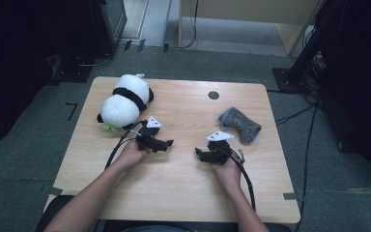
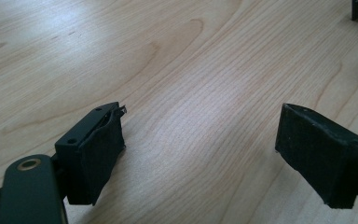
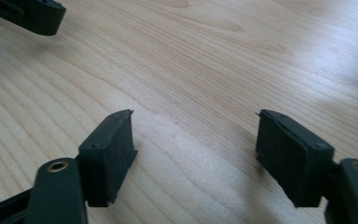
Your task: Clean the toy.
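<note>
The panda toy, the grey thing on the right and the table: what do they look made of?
The panda toy looks like soft plush: fuzzy white and black pile, rounded stuffed shape. The grey thing seems a knitted or fleecy fabric, perhaps a sock: matte, fuzzy and limp. The table shows pale wood grain with a smooth, slightly glossy finish; whether solid wood or laminate, I can't tell.

The worktop [image 1: 174, 183] is a light wooden board with rounded corners, standing on a grey carpet floor [image 1: 24, 145]. A plush panda [image 1: 125, 101] lies on its far left part. A grey sock [image 1: 239, 124] lies on the right side. A dark round hole [image 1: 213, 95] sits near the far edge.
</note>
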A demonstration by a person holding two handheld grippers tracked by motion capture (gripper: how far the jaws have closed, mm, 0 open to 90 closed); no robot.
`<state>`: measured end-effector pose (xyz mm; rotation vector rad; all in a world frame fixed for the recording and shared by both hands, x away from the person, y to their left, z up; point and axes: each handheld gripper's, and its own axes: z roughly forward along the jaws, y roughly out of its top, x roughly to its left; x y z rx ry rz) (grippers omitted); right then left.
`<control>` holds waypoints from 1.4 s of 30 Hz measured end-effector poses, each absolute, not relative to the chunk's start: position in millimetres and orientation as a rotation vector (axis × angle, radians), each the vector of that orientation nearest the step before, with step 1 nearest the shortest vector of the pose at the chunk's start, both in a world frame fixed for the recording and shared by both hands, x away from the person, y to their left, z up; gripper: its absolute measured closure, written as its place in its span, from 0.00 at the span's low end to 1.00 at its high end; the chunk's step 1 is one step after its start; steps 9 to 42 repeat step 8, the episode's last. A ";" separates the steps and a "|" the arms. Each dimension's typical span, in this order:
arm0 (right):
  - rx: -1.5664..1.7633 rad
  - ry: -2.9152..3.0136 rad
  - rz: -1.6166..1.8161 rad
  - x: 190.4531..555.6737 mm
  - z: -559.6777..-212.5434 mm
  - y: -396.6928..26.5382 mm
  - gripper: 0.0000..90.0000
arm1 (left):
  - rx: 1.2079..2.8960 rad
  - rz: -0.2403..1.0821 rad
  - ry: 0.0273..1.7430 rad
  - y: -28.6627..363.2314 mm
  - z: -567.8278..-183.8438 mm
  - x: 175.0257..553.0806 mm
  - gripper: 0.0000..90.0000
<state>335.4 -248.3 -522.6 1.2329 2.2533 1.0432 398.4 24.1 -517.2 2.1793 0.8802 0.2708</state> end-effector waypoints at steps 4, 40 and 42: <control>1.225 2.260 1.041 335.7 -522.7 -248.1 0.28 | 2.185 0.293 0.876 22.0 -517.8 397.2 0.17; 1.220 2.267 1.042 335.8 -522.7 -247.9 0.26 | 2.185 0.293 0.876 22.1 -517.8 397.2 0.17; 1.220 2.267 1.042 335.8 -522.7 -247.9 0.26 | 2.185 0.293 0.876 22.1 -517.8 397.2 0.17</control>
